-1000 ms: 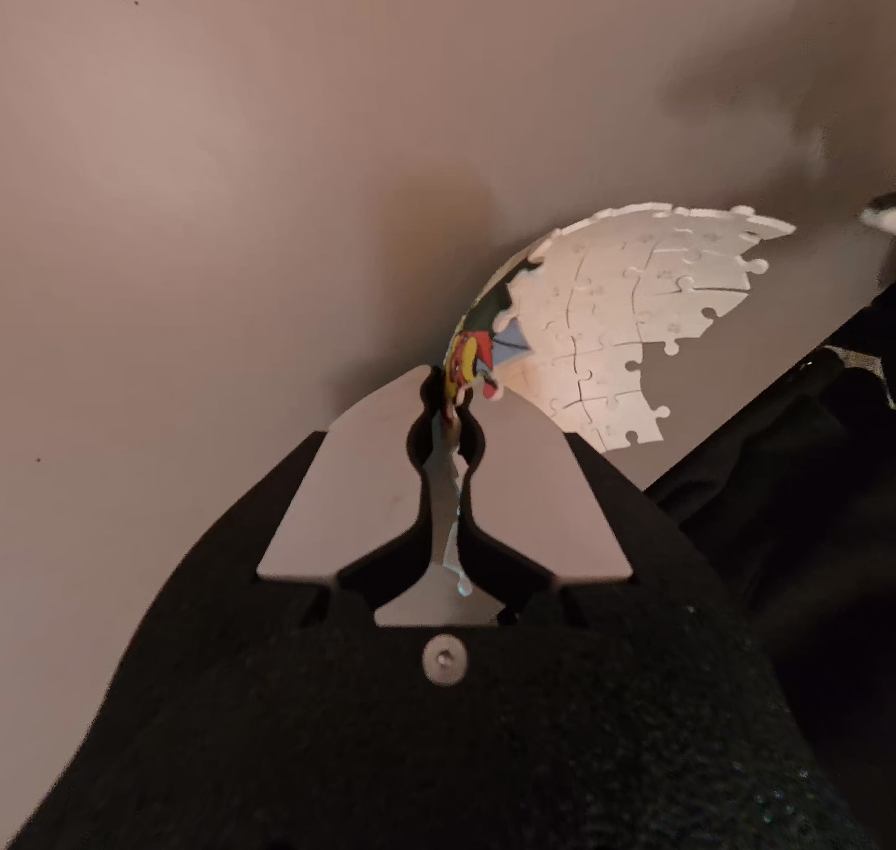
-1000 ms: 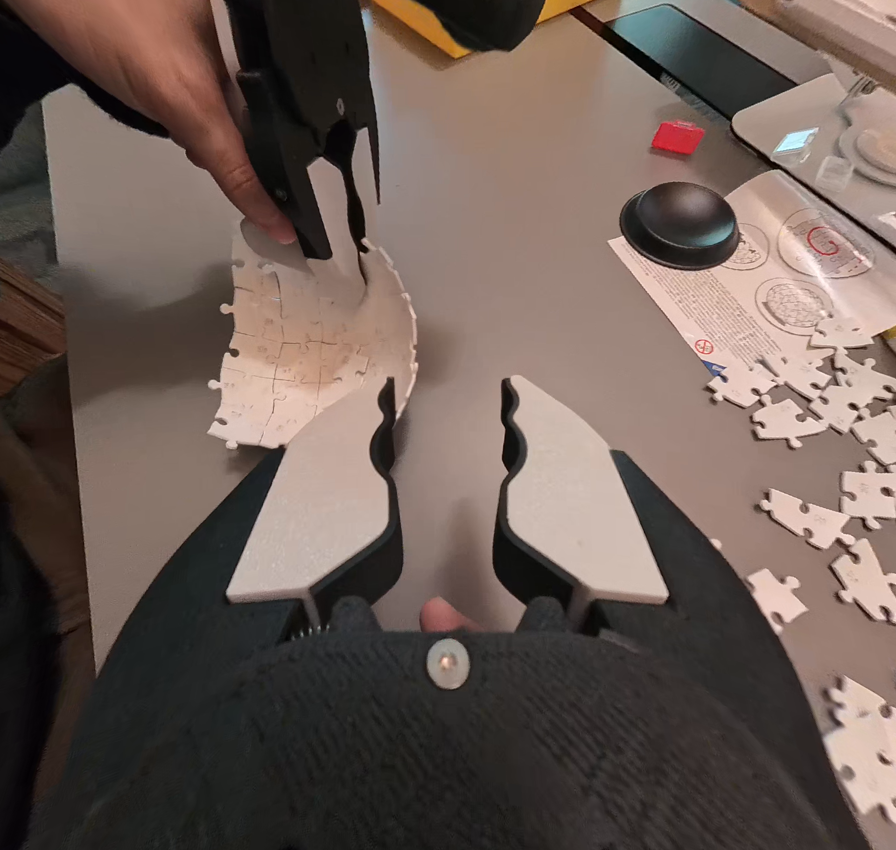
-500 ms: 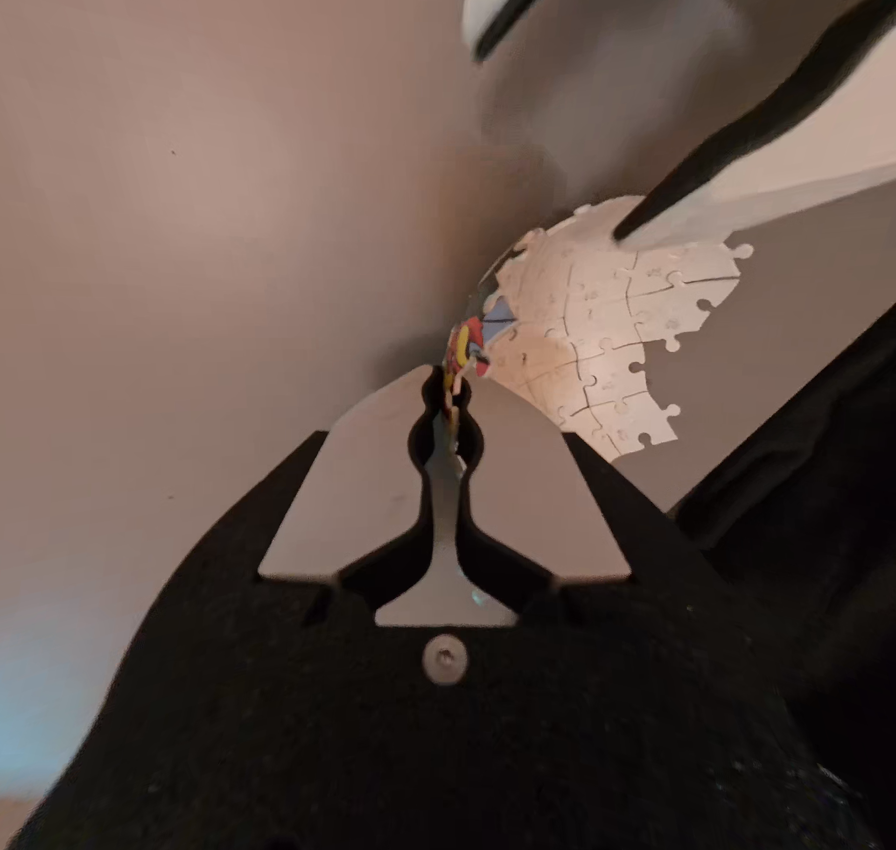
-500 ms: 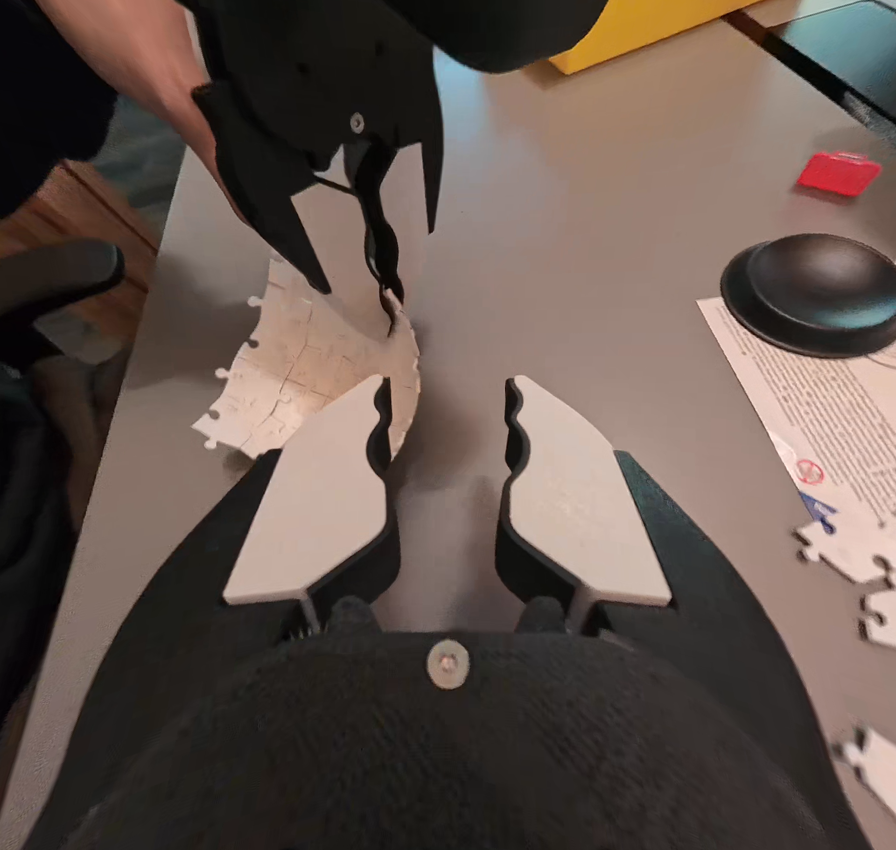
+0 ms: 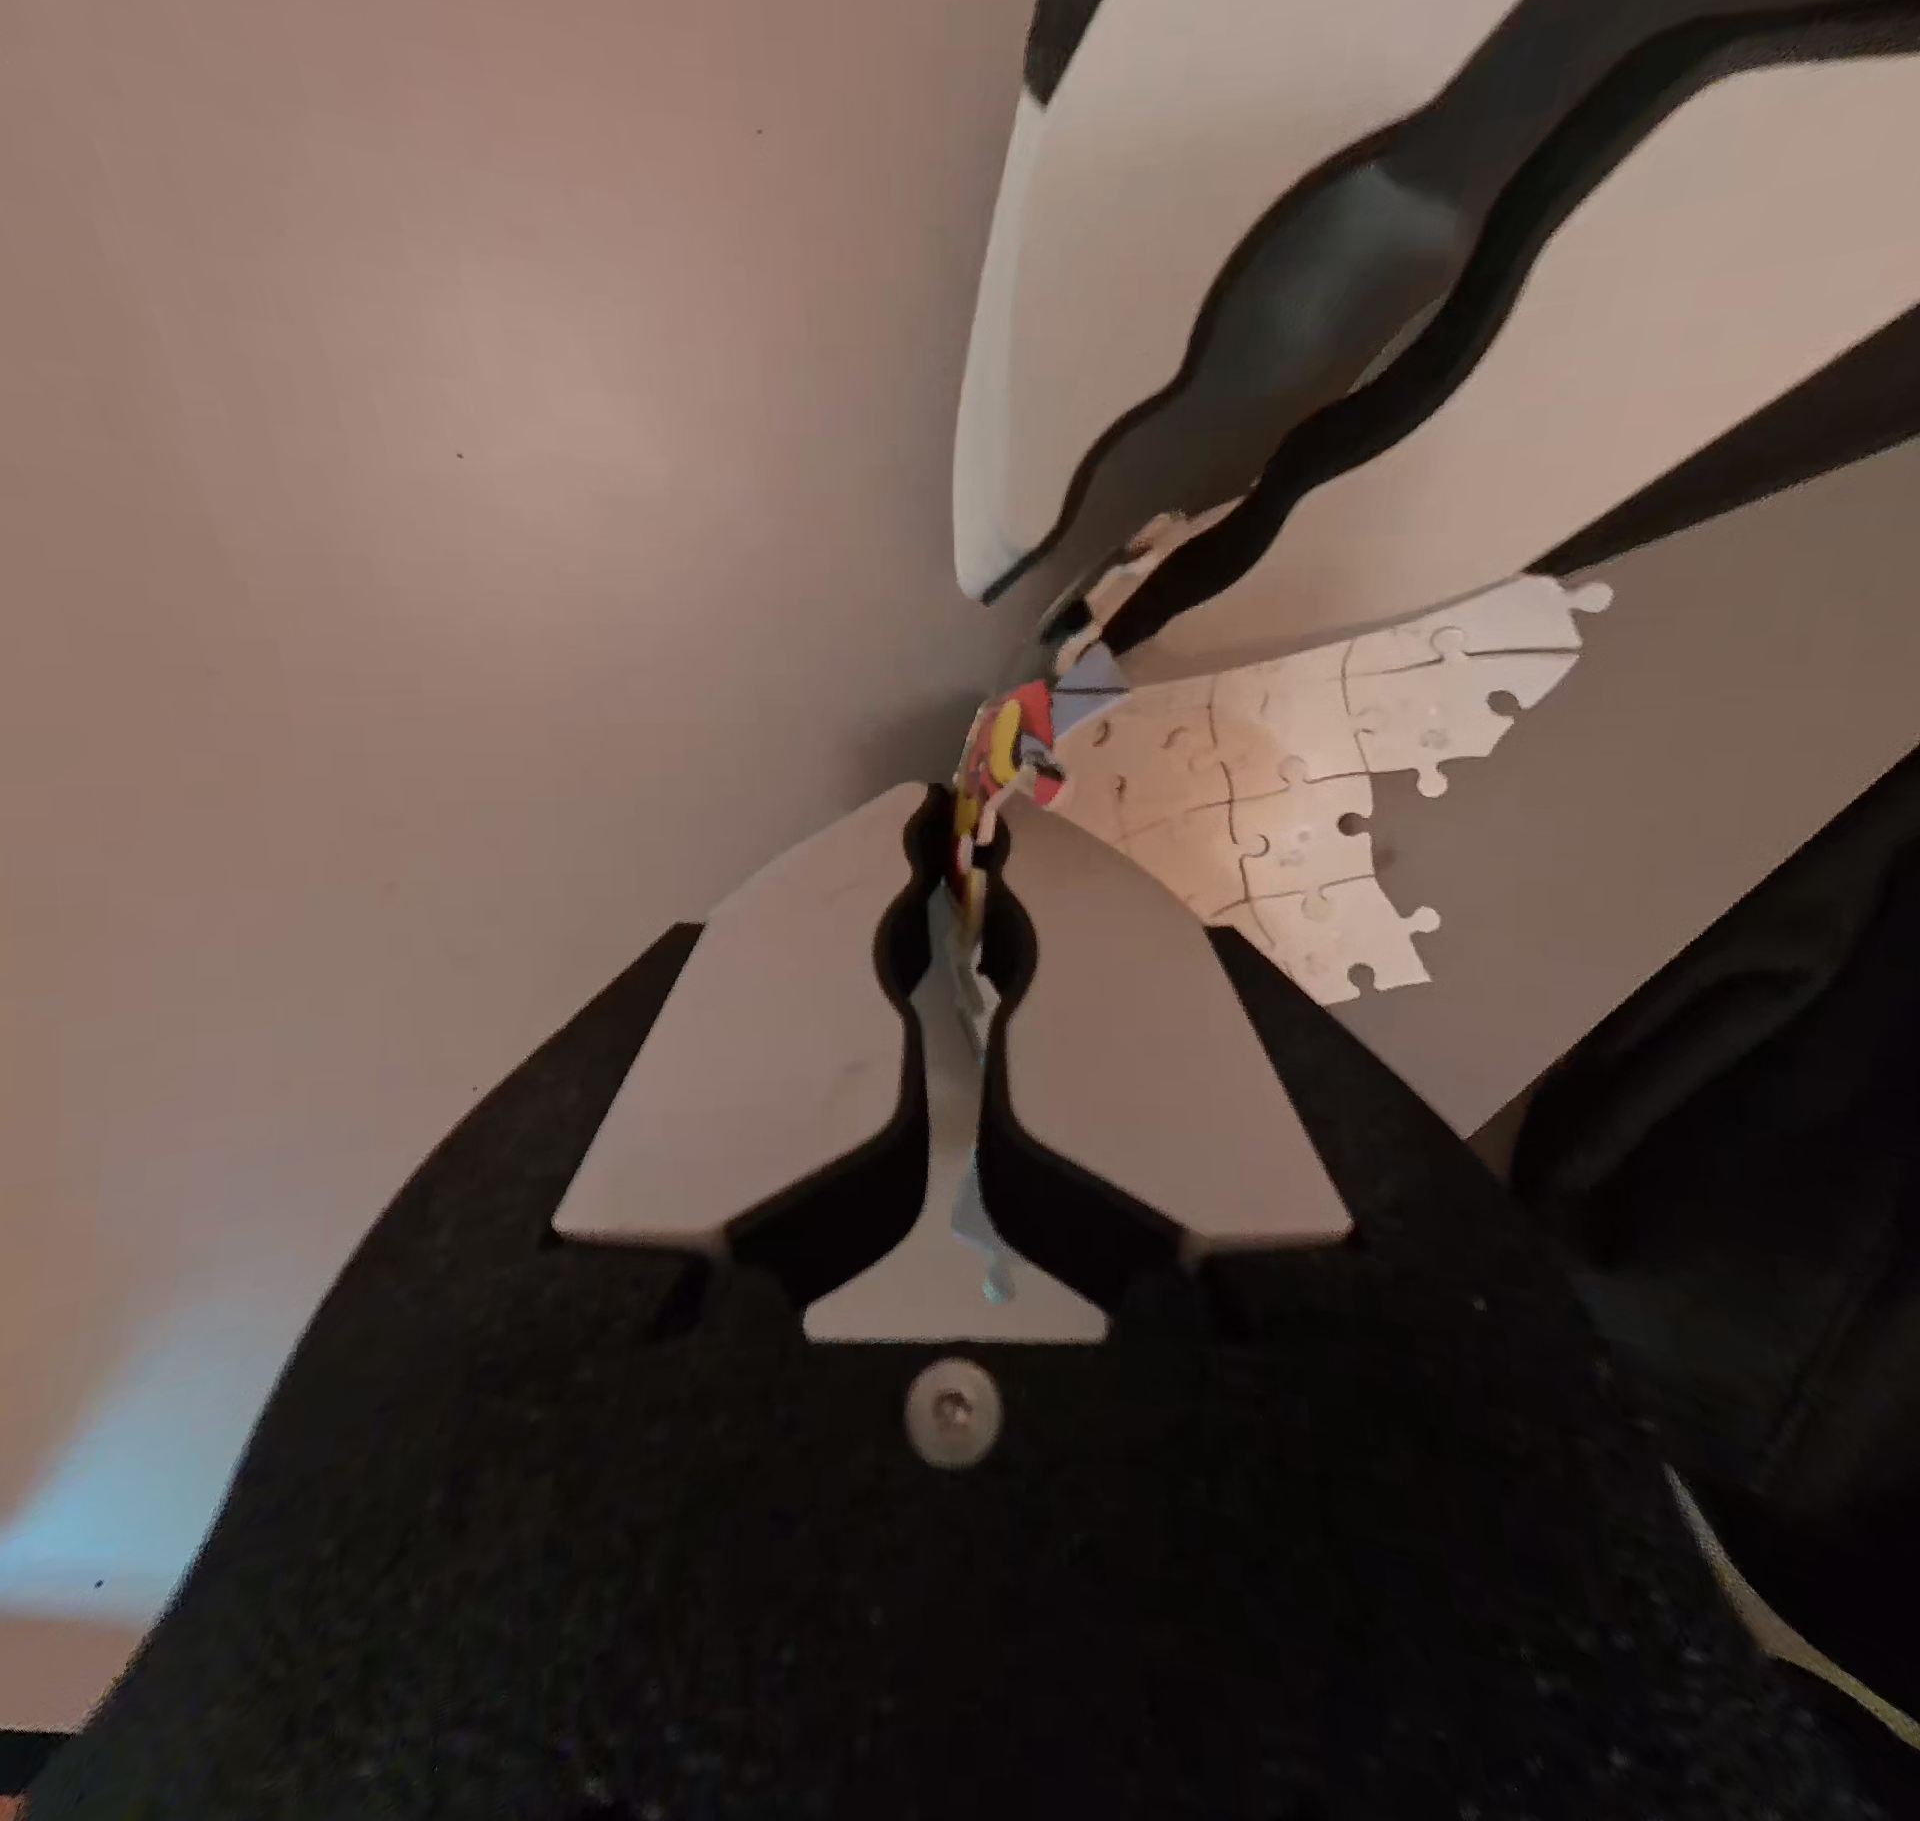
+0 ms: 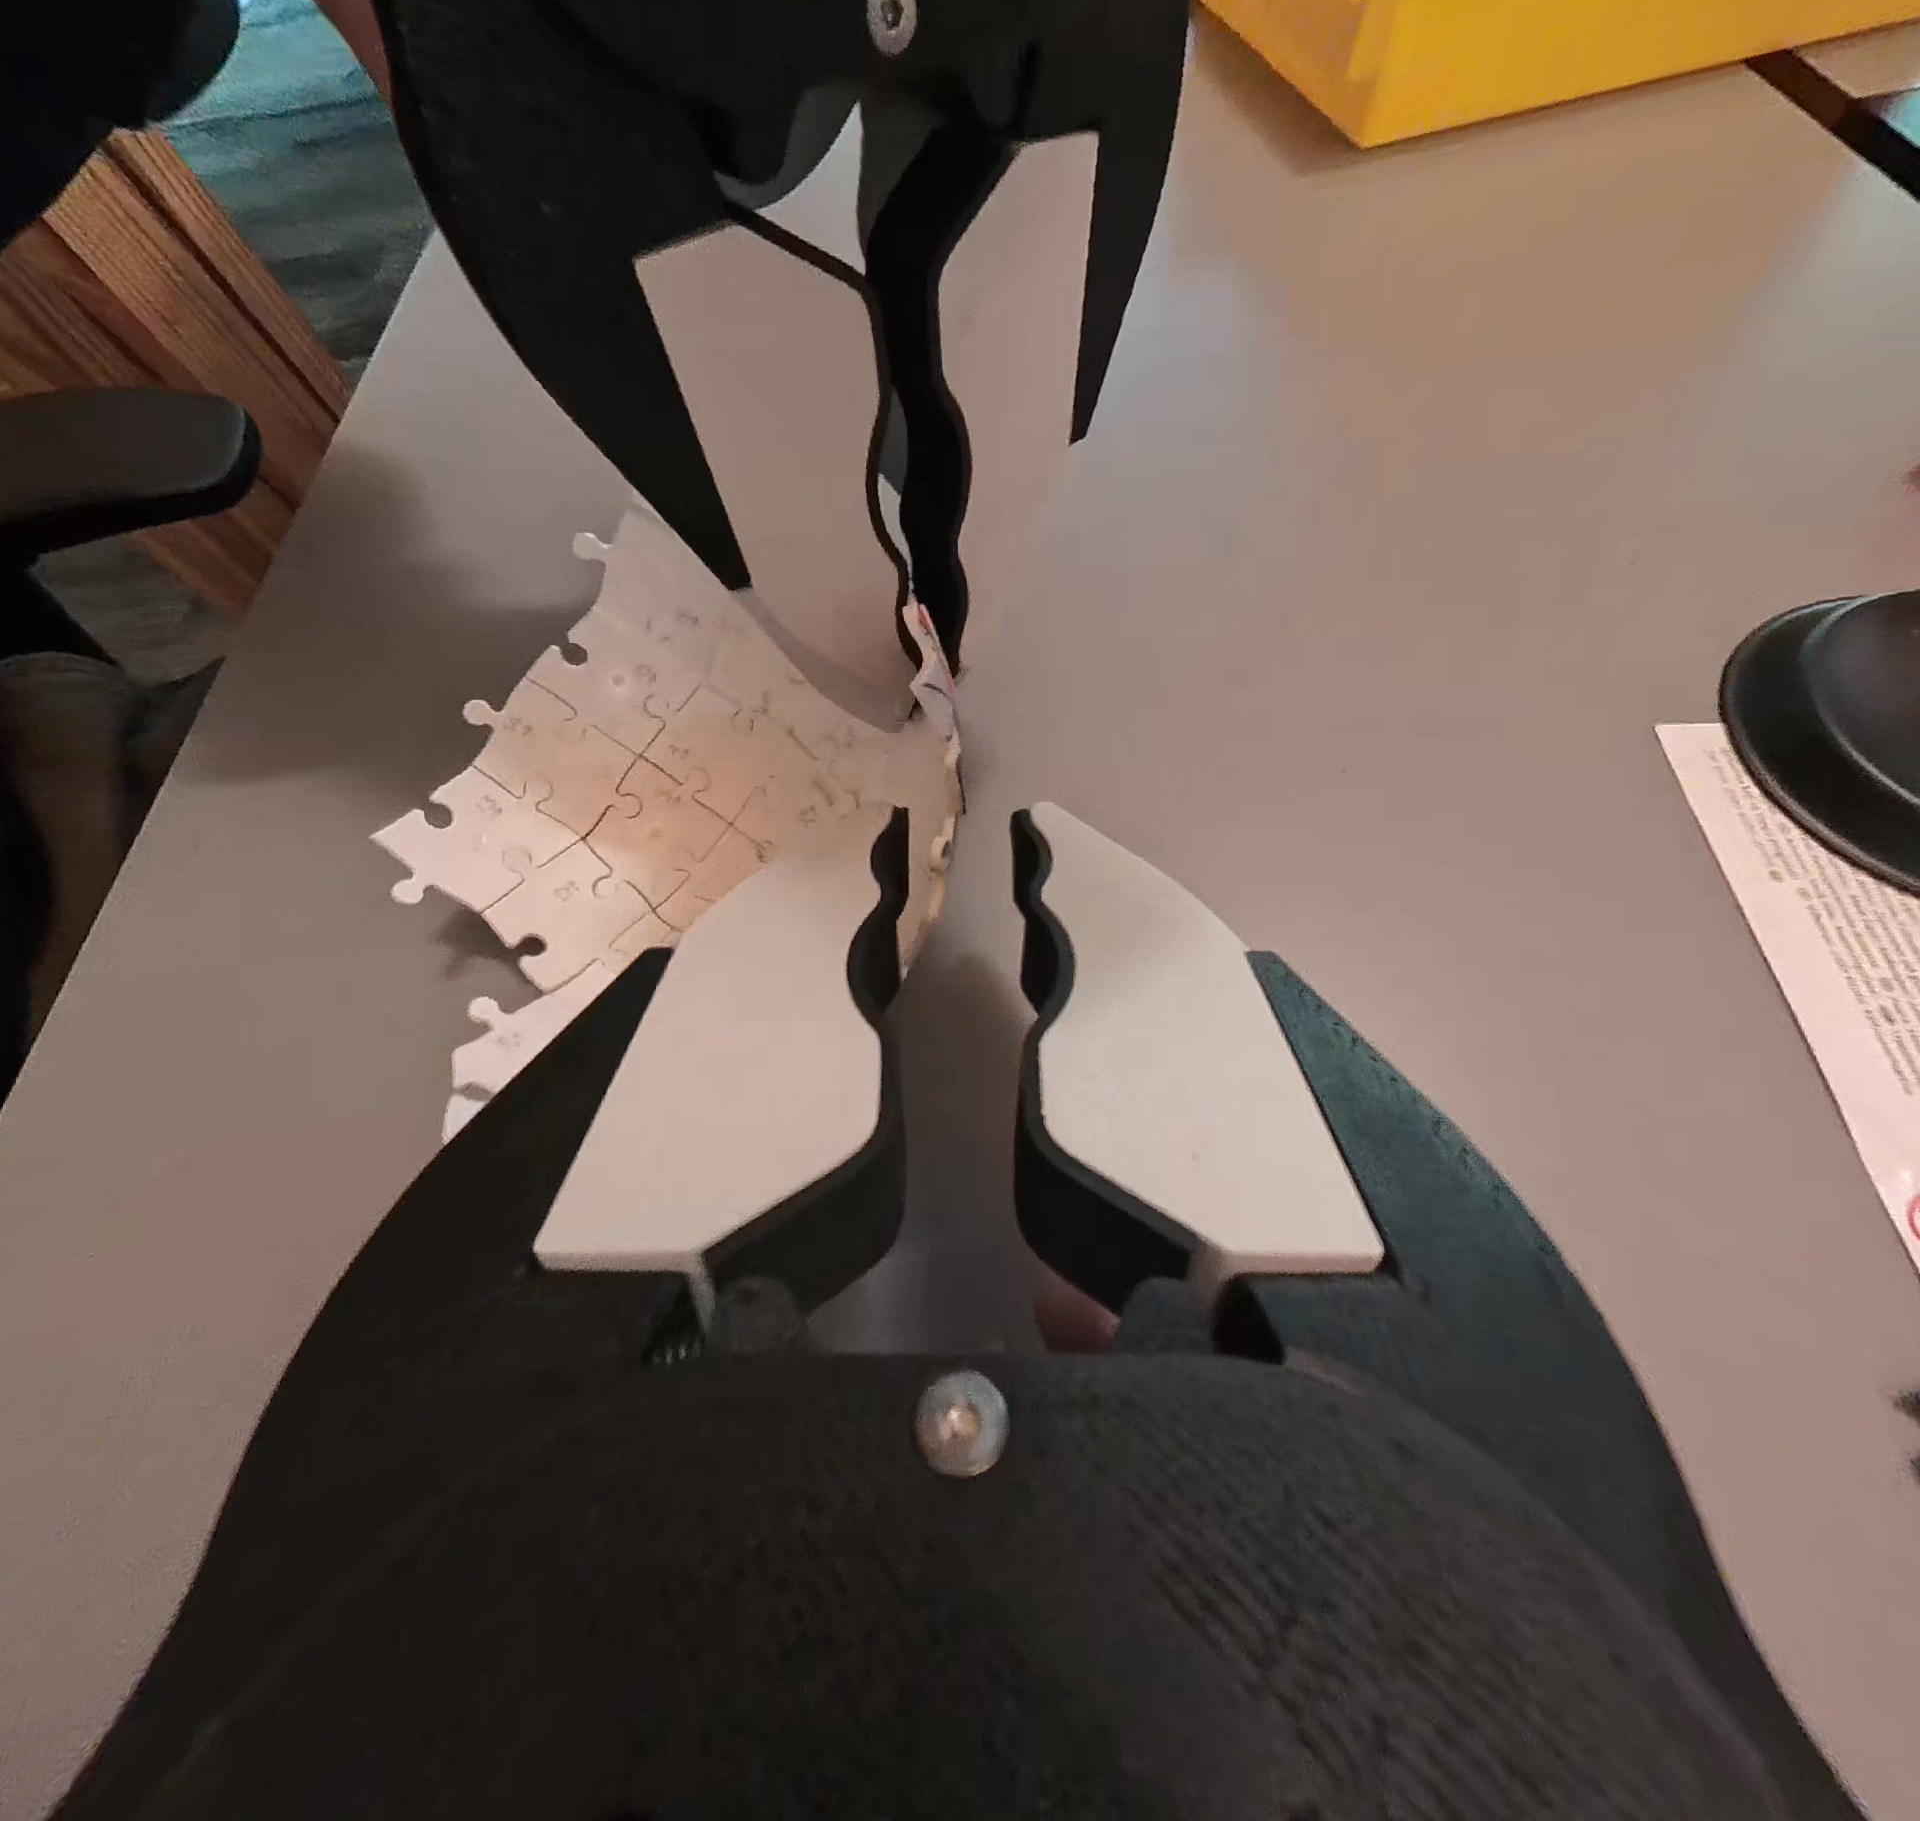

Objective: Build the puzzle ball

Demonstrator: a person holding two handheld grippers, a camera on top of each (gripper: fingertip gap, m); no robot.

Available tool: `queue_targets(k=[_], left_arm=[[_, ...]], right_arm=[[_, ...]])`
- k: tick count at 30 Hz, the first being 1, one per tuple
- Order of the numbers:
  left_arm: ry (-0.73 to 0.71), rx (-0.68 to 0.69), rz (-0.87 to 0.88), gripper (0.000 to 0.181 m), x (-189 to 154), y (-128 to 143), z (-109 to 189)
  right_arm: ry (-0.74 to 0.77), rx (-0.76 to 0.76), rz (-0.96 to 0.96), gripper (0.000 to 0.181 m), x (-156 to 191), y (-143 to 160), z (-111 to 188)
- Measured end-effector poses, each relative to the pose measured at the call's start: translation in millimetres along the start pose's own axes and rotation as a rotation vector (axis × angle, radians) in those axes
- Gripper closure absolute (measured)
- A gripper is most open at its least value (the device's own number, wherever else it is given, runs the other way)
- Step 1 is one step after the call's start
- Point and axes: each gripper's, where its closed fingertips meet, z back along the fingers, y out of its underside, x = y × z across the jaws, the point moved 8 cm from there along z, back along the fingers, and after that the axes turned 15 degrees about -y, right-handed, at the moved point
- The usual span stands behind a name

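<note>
A curved, part-built puzzle shell, white inside and printed outside, rests on the grey table. It also shows in the left wrist view. My left gripper is shut on the shell's rim and holds it upright on edge. From the right wrist view it comes down from above. My right gripper is open with a narrow gap, and its jaws straddle the same rim a little nearer to me. In the left wrist view it reaches in from the top right.
A yellow bin stands at the far right. A black dome sits on a printed sheet at the right edge. A chair armrest and a wooden cabinet lie beyond the table's left edge. Left and right tips are no more than a few centimetres apart. The black dome is about 20 cm from both grippers' fingertips.
My right gripper has moved forward to the shell's rim and its jaws have narrowed around it. My left gripper has kept its hold on the shell.
</note>
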Motion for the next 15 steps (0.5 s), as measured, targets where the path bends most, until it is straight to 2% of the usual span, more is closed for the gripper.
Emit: queue_targets(k=[7, 11, 15], left_arm=[[-0.048, 0.007, -0.038, 0.178, -1, -4, 3], [-0.067, -0.011, -0.024, 0.177, 0, -6, 6], [-0.111, -0.109, 0.100, 0.159, 8, 1, 26]], right_arm=[[0.009, 0.076, 0.012, 0.176, 1, 0, -4], [0.026, 0.067, 0.011, 0.177, -1, 0, -3], [0.049, 0.063, 0.005, 0.177, -2, 1, -2]])
